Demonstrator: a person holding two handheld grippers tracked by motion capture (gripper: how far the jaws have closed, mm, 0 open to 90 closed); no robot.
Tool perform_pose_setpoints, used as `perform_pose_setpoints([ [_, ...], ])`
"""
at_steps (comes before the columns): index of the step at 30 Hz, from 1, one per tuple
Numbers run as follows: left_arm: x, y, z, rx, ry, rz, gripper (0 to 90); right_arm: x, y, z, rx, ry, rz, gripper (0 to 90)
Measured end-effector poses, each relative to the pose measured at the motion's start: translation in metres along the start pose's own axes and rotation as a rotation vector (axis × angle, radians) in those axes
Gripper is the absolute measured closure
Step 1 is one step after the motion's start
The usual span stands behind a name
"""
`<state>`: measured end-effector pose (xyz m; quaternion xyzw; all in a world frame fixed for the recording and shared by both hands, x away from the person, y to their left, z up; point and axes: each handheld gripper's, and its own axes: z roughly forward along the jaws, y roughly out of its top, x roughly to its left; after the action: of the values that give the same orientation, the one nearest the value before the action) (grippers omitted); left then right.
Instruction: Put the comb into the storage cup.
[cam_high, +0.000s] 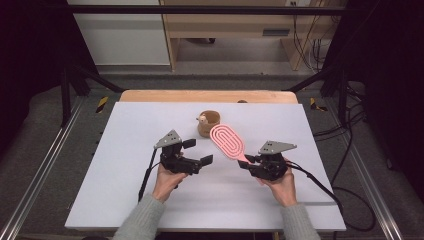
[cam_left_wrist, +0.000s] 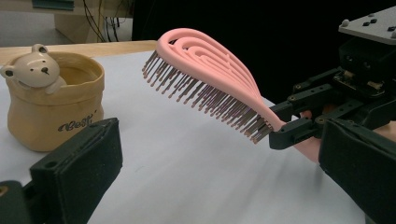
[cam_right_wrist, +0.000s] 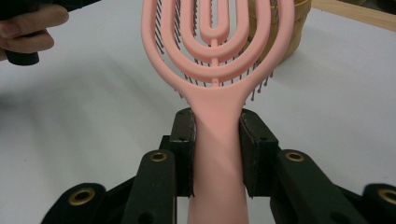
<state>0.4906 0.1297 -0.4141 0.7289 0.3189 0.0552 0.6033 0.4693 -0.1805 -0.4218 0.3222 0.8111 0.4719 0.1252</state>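
High view: right tongs (cam_high: 247, 160) clamped on the handle end of a pink hairbrush (cam_high: 227, 141), head angled up and away toward a small tan bear pot (cam_high: 208, 123) at mid-table; brush head looks lifted off the white table (cam_high: 125, 190), near the pot but whether it touches can't be told from here. Left tongs (cam_high: 197, 152) stand apart, nothing between them, just left of the brush. Left gripper view: left tongs' own pads (cam_left_wrist: 79, 163) wide apart and empty; brush (cam_left_wrist: 210, 88) hangs in the air, bristles down, back up, held by the right tongs (cam_left_wrist: 299, 119) at the handle; bear pot (cam_left_wrist: 49, 100) sits on the table, apart from the bristles. Right gripper view: both pads (cam_right_wrist: 184, 149) press the flat sides of the handle (cam_right_wrist: 217, 154) just below the neck, brush centred and straight; the other hand (cam_right_wrist: 28, 28) at top left. Handling judgement: light, hollow open-loop plastic, stiff in the handle, slightly springy in the head; smooth surface probably slippery, could pivot in the pads if the head gets pushed. Bristles flexible, poor to grab. Best hold is the handle as now; a second hold would go on the rim of the head, not the bristles.
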Motion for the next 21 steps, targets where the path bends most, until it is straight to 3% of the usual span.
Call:
perform_pose_setpoints([
  [21, -0.002, 0.002, 0.018, -0.004, -0.001, -0.039, 0.0, 0.002, 0.001, 0.001, -0.003, 0.004, -0.011, 70.2],
])
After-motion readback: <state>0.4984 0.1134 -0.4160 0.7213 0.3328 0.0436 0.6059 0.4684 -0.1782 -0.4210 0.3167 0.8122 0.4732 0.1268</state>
